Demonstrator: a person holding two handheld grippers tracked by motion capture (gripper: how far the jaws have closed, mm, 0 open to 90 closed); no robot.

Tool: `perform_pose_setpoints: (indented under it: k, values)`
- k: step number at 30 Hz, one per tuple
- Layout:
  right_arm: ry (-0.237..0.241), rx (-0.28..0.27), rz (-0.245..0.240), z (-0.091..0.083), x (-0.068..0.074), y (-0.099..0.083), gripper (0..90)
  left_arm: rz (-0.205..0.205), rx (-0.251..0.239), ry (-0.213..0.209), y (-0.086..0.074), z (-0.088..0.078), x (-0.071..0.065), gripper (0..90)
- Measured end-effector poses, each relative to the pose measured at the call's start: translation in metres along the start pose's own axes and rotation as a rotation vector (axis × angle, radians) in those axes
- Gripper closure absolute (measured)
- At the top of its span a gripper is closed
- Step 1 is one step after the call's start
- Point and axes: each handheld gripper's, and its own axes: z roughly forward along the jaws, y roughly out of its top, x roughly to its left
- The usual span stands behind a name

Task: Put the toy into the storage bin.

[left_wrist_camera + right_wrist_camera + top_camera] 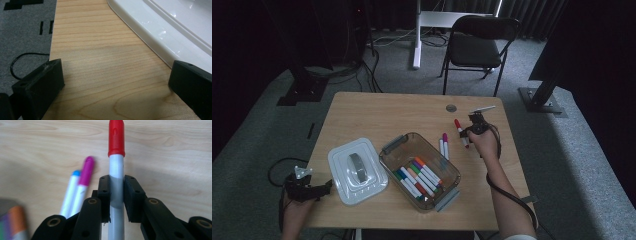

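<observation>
Your left hand-held gripper (326, 189): jaws apart over the counter (372, 112) edge, beside the white lid (357, 170); bin (419, 170): markers inside | your right hand-held gripper (116, 192): clamped on the red-capped marker (116, 165), near the pink-capped marker (85, 178)

Bare table (377, 110) lies behind the bin (388, 162); two markers (444, 145) crowd its right side.

grey carpet (562, 150), black folding chair (477, 47), dark curtains (532, 15)
</observation>
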Motion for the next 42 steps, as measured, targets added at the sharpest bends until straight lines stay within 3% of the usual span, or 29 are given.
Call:
perform_pose_setpoints:
  k: [3, 4, 10, 16, 19, 30, 33, 34, 42]
  values:
    - [0.015, -0.022, -0.014, -0.01, 0.004, -0.003, 76.3, 0.0, 0.0, 0.0, 0.0, 0.0, 0.0, 0.5]
    - [0.049, -0.039, -0.031, -0.022, 0.009, -0.008, 76.3, 0.0, 0.0, 0.0, 0.0, 0.0, 0.0, 0.5]
    - [0.116, -0.067, -0.059, -0.047, 0.025, -0.016, 76.3, 0.0, 0.0, 0.0, 0.0, 0.0, 0.0, 0.4]
    - [0.131, -0.092, -0.098, -0.063, 0.038, -0.018, 76.3, 0.0, 0.0, 0.0, 0.0, 0.0, 0.0, 0.5]
    - [0.17, -0.112, -0.161, -0.079, 0.06, -0.022, 76.2, 0.0, 0.0, 0.0, 0.0, 0.0, 0.0, 0.5]
    - [0.301, -0.085, -0.24, -0.086, 0.101, -0.031, 76.2, 0.0, 0.0, 0.0, 0.0, 0.0, 0.0, 0.5]
    - [0.316, -0.09, -0.255, -0.087, 0.108, -0.033, 76.2, 0.0, 0.0, 0.0, 0.0, 0.0, 0.0, 0.4]
    - [0.339, -0.081, -0.279, -0.087, 0.118, -0.036, 76.2, 0.001, 0.0, 0.001, 0.0, 0.0, 0.0, 0.5]
    - [0.397, -0.042, -0.347, -0.082, 0.146, -0.052, 76.2, 0.0, -0.001, 0.0, 0.0, 0.0, 0.0, 0.5]
